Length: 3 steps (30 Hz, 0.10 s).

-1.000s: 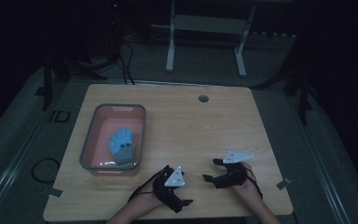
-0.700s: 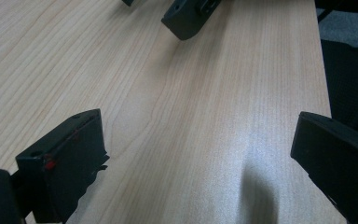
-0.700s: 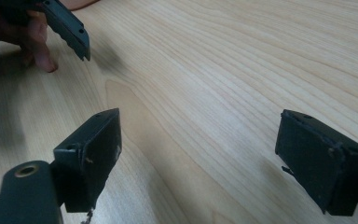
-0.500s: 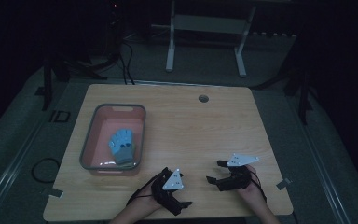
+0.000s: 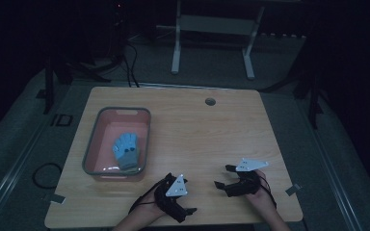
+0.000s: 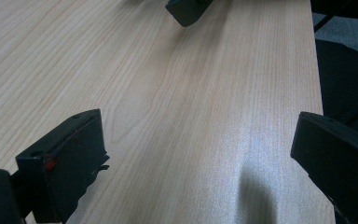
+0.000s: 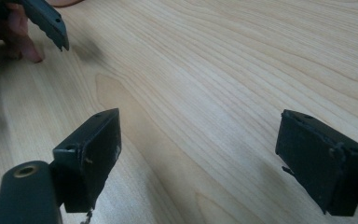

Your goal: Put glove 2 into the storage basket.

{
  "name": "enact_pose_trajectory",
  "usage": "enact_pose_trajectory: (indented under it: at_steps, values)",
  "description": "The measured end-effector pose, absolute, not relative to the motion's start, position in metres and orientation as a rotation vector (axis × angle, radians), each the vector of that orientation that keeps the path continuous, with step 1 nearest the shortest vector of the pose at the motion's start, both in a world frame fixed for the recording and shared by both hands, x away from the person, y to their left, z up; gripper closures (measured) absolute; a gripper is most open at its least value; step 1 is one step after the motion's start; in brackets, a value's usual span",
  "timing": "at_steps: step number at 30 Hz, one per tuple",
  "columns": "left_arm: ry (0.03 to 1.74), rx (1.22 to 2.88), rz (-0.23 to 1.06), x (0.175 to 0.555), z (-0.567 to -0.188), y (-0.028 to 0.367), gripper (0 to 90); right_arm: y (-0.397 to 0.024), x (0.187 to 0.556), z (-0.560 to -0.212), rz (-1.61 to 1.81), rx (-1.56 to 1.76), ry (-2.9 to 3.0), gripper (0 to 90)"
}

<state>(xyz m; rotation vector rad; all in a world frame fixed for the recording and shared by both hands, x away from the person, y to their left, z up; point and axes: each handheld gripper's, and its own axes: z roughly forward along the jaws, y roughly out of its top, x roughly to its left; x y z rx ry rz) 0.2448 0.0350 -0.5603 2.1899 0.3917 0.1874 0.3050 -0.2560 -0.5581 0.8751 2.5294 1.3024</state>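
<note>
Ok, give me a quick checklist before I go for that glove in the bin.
1. Left claw open, nothing held: ok.
2. Right claw open, nothing held: ok.
3. Glove lying in the bin, in plain sight: ok.
4. Table bare between claws and bin: ok.
5. Either claw at the glove: not ok, both near the table's front edge.
6. Anything under the glove: cannot tell.

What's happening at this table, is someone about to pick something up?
A person holds a black two-jaw left tool and right tool low over the near edge of the light wooden table. Both are open and hold nothing. A pale blue glove lies untouched in the grey-rimmed pink plastic tub.
</note>
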Motion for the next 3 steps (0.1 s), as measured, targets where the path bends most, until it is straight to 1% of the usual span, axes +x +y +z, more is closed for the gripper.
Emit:
enact_pose_trajectory:
  at_steps: [3]
  values:
    - [0.392, 2.189, 0.186, 0.2446, -0.5605, 0.035, 3.2, -0.2567, 0.3052, -0.5579, 1.306, 0.881, 2.523, 14.1]
